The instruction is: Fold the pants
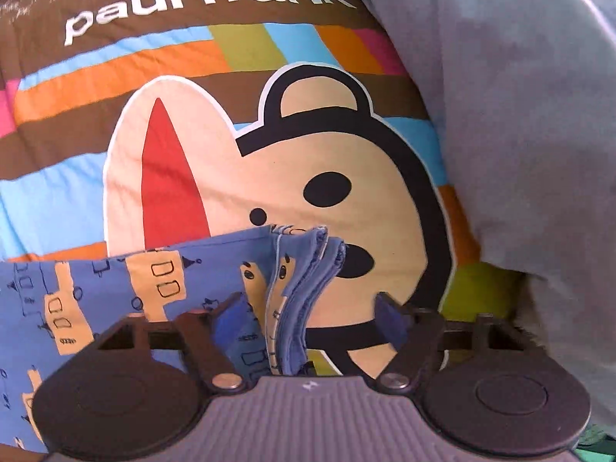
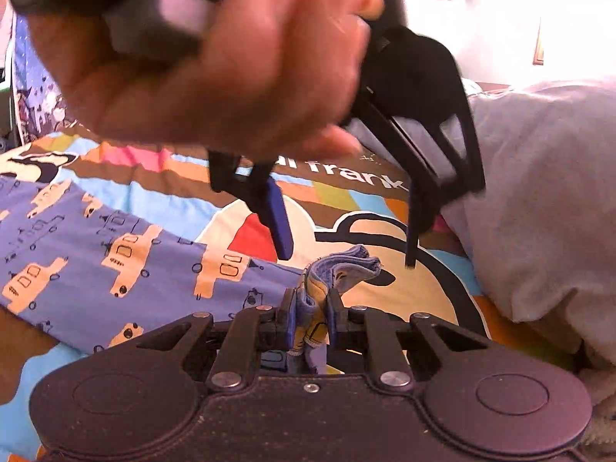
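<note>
The pants [image 1: 115,292] are blue with tan truck prints and lie on a colourful quilt [image 1: 115,123]. In the left wrist view my left gripper [image 1: 308,308] is open, its jaws wide apart, with the bunched edge of the pants [image 1: 300,269] standing between them. In the right wrist view my right gripper [image 2: 311,319] is shut on a bunched edge of the pants [image 2: 338,269]; the rest of the pants [image 2: 96,254] spread to the left. The left gripper [image 2: 346,246] hangs open just above that edge, held by a hand [image 2: 215,57].
A grey blanket [image 1: 531,115] is heaped on the right side of the bed and also shows in the right wrist view [image 2: 546,200]. The quilt [image 2: 423,288] carries a large cartoon face and the words "paul frank".
</note>
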